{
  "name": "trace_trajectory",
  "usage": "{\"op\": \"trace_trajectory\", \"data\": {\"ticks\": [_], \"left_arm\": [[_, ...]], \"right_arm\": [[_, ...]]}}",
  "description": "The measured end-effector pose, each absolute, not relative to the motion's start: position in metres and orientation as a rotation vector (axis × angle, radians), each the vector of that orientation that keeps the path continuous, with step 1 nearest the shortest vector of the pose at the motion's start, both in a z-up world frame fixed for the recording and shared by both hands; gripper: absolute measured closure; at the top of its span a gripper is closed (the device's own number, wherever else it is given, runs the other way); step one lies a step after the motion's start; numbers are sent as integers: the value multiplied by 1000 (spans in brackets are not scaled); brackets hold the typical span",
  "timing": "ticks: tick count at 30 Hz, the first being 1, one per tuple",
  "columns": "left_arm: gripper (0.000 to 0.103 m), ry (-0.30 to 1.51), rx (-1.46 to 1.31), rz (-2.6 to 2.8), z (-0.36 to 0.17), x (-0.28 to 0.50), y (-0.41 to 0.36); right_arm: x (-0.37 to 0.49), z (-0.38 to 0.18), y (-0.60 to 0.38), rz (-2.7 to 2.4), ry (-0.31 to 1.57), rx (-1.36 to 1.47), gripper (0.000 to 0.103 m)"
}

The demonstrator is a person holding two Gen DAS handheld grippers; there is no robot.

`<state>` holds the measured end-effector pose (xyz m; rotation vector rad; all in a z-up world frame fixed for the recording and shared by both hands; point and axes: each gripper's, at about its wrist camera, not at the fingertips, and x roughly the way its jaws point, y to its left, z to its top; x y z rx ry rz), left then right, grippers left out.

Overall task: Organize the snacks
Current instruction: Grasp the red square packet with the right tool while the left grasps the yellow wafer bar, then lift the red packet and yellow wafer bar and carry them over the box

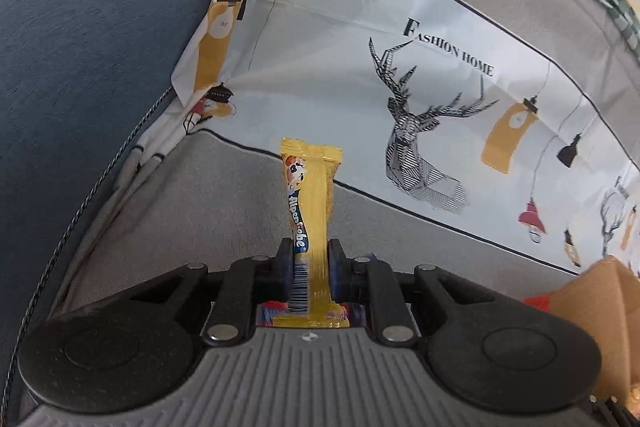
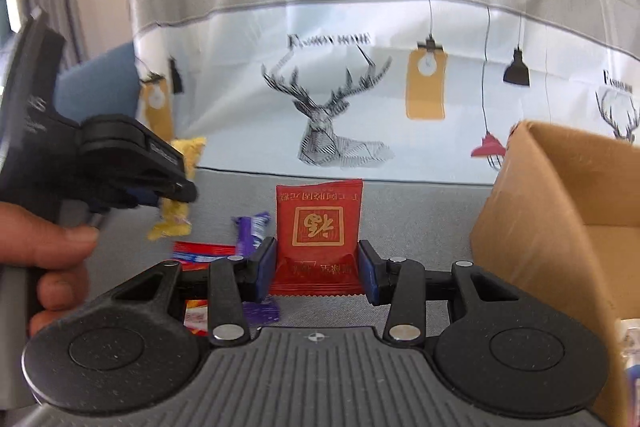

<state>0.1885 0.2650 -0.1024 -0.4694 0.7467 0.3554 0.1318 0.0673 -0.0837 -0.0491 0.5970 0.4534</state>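
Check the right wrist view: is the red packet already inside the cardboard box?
No, the red packet is clamped in the right gripper, left of the cardboard box.

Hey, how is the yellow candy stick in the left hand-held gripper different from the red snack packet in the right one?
The yellow foil candy stick is long and narrow; the red square snack packet is short and wide. The stick shows a cartoon face and a barcode; the packet shows a gold-framed character. The left hand-held gripper is nearly closed on the stick; the right hand-held gripper stands wider. Both are clamped upright.

Both grippers (image 1: 309, 263) (image 2: 316, 269) clamped, angled downward
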Motion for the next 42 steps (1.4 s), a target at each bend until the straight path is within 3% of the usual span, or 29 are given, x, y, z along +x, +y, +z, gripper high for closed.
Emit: {"op": "trace_trajectory", "data": {"ticks": [19,31,42], "left_arm": [[85,781,-392,199,-63,55,185],[85,608,-291,63,-23,51,113],[85,532,-321,-54,-24,84,56]], "right_arm": [[-5,-32,-9,675,497,-120,58],[20,28,-117,553,281,9,58],[51,0,-198,376,329,66,58]]}}
